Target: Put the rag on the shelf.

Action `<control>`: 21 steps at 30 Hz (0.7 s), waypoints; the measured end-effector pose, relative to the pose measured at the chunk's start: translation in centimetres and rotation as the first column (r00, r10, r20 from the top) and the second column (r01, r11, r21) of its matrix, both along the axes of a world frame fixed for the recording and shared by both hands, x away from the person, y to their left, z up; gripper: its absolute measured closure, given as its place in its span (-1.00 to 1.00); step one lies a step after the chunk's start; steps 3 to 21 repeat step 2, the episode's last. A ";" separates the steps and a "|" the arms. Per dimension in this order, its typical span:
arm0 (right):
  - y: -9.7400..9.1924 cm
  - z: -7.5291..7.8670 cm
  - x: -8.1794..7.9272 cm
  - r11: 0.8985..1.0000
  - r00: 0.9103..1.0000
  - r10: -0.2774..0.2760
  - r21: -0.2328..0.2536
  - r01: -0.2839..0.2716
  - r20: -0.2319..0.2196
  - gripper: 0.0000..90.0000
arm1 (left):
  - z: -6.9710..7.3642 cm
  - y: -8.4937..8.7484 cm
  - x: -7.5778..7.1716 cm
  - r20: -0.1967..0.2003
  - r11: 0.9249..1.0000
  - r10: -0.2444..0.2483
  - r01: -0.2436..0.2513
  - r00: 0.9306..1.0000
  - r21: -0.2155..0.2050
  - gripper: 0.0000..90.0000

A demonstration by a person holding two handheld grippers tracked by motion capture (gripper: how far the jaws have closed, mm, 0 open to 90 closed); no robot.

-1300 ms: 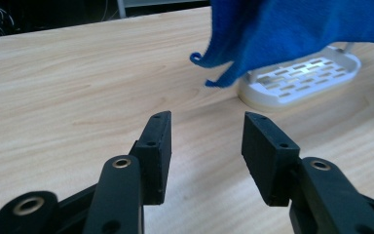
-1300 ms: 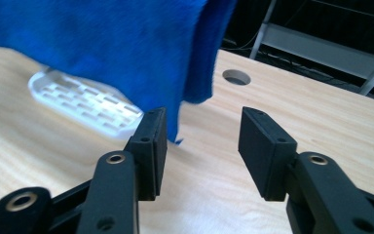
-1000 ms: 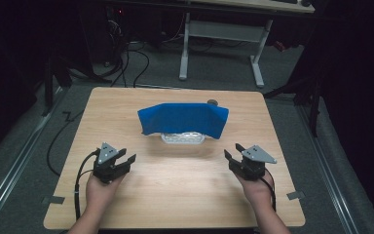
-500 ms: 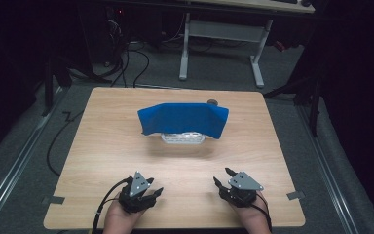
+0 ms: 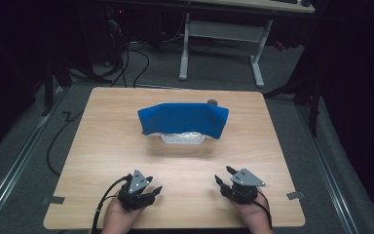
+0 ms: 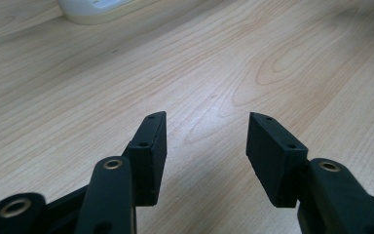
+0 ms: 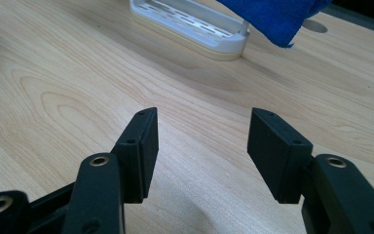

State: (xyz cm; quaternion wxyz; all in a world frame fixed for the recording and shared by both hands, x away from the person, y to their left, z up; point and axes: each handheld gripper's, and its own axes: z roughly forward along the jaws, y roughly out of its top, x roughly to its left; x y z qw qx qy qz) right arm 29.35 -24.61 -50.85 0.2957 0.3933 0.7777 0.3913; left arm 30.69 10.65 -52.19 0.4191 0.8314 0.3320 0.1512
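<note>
Inspected the wooden table [image 5: 102, 146] from the high view and both gripper views. Found the blue cloth [image 5: 184, 119] at the table's middle, draped over a white slotted tray [image 5: 183, 138] and standing up from it like a tent, with one end hanging past the tray's corner in the right gripper view [image 7: 272, 14]. Noted the left gripper [image 5: 153, 185] and right gripper [image 5: 223, 174] low at the near edge, well apart from cloth and tray, each borne in a hand. Recorded both as released: jaws just opened wide, nothing between the pads, bare wood showing through the gap in the left gripper view [image 6: 204, 122] and the right gripper view [image 7: 202, 117]. Judged the work on the cloth either finished or not begun; cannot tell which. Flagged these risks for any renewed reach: catching only one thin layer of the cloth and dragging it off lopsided; snagging the light tray [image 7: 190, 24] under the fabric and sliding or tipping it; pinching tray rim together with cloth, since the drape hides the rim. Also flagged a trailing gripper cable [image 5: 97, 214] near the table edge, liable to catch during a forward move.
</note>
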 end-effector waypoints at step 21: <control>0.0 0.0 0.0 1.000 1.000 0.001 0.001 -0.001 0.000 0.01 | 0.0 0.2 0.1 -0.004 1.000 0.008 -0.008 1.000 -0.008 0.11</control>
